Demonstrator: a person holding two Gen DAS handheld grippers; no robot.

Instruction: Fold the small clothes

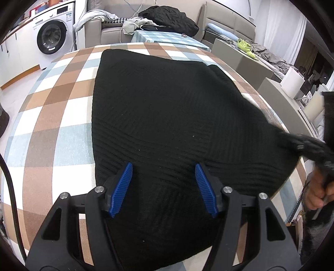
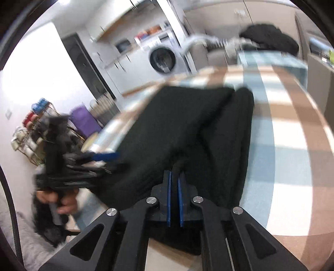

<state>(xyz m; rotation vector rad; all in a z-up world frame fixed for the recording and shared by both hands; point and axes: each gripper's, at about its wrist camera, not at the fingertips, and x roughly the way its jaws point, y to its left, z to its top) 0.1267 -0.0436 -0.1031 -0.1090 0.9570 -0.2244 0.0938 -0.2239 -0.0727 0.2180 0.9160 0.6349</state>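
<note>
A black ribbed knit garment (image 1: 167,104) lies spread flat on the table's brown, white and blue checked cloth (image 1: 52,125). My left gripper (image 1: 163,164) stands open over the garment's near part, its blue pads wide apart with only flat fabric below them. At the right edge, blurred, my right gripper (image 1: 309,148) pulls a corner of the garment up off the table. In the right wrist view the right gripper (image 2: 175,174) is shut on a raised fold of the garment (image 2: 167,125). The left gripper (image 2: 102,156) shows blurred at the left of that view.
A person's hand (image 1: 317,196) holds the right gripper's handle. Beyond the table stand a washing machine (image 1: 53,37), a sofa with a dark clothes pile (image 1: 169,16), a smaller blue-checked table (image 1: 167,37) and grey furniture (image 1: 240,56) at the right.
</note>
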